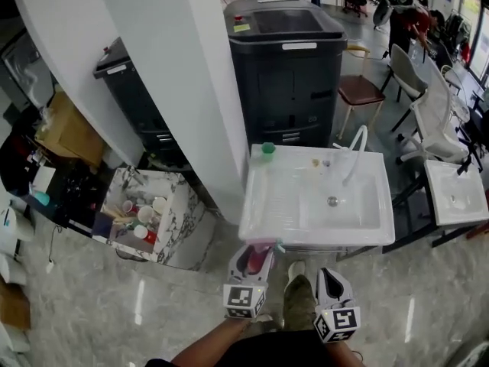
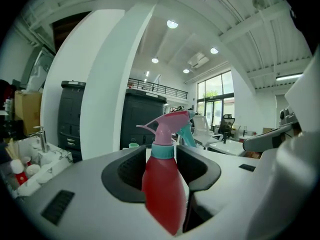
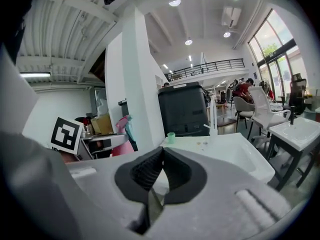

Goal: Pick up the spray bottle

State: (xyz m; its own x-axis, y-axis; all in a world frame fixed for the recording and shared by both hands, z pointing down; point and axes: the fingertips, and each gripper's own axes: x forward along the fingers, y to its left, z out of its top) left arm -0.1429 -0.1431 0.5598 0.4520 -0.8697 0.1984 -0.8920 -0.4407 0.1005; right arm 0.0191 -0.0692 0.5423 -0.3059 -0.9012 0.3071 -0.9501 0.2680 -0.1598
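Observation:
The spray bottle (image 2: 162,184) has a red body, a teal collar and a pink trigger head. It stands upright between the jaws of my left gripper (image 2: 162,170), which is shut on its body. In the head view the spray bottle (image 1: 257,259) and left gripper (image 1: 249,264) are low in the middle, just before the front edge of a white sink (image 1: 260,224). My right gripper (image 1: 331,283) hangs beside it to the right. In the right gripper view the right gripper (image 3: 161,170) has its pads together with nothing between them, and the spray bottle (image 3: 124,134) shows at its left.
The white sink has a curved faucet (image 1: 354,148) and a small green cup (image 1: 268,148) on its back rim. Behind it stands a black cabinet (image 1: 286,67), left of it a wide white pillar (image 1: 191,75). A marble basin with cups (image 1: 141,214) lies left; chairs (image 1: 435,117) and another sink (image 1: 455,193) are to the right.

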